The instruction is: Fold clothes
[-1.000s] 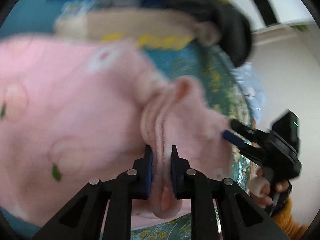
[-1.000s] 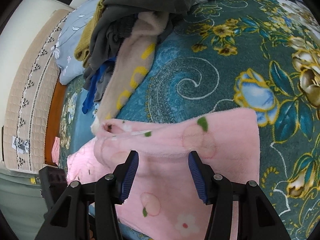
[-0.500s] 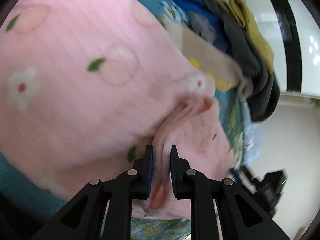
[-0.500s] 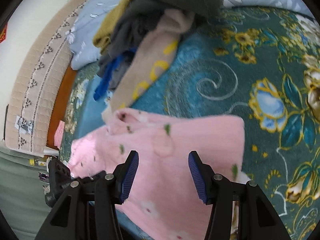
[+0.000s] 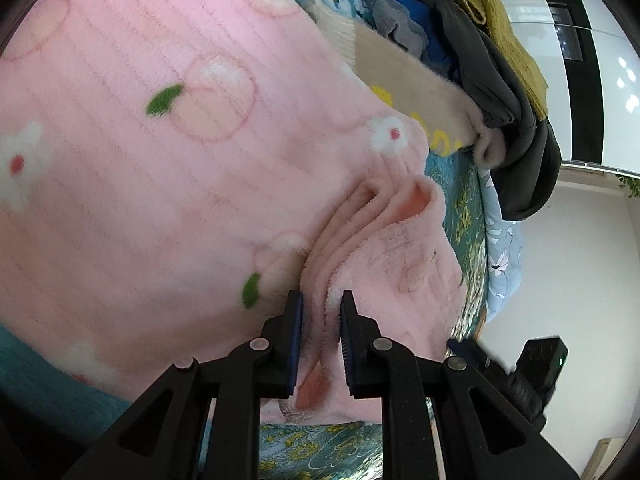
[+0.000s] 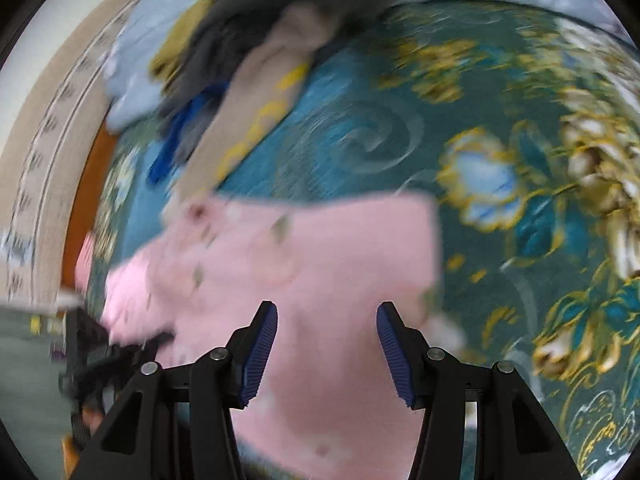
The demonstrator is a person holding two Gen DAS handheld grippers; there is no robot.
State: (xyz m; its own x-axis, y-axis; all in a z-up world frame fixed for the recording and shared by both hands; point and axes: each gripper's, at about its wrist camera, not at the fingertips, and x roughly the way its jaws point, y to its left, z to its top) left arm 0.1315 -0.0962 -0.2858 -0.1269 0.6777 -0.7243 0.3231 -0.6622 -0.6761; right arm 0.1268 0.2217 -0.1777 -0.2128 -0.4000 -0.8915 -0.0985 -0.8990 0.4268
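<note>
Pink garment (image 5: 168,184) stays pinched in left tongs (image 5: 320,320).

One pink garment (image 5: 168,168), one clothes pile (image 5: 472,48), two tongs (image 5: 320,320).

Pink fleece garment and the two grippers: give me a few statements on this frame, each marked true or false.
1. The left gripper has its jaws closed on bunched folds of the pink fleece garment. True.
2. The right gripper is clamped on the garment. False: its jaws stand wide apart, holding nothing.
3. A pile of unfolded clothes lies beyond the garment. True.
4. The bedspread is plain white. False: it is teal with a floral print.
</note>
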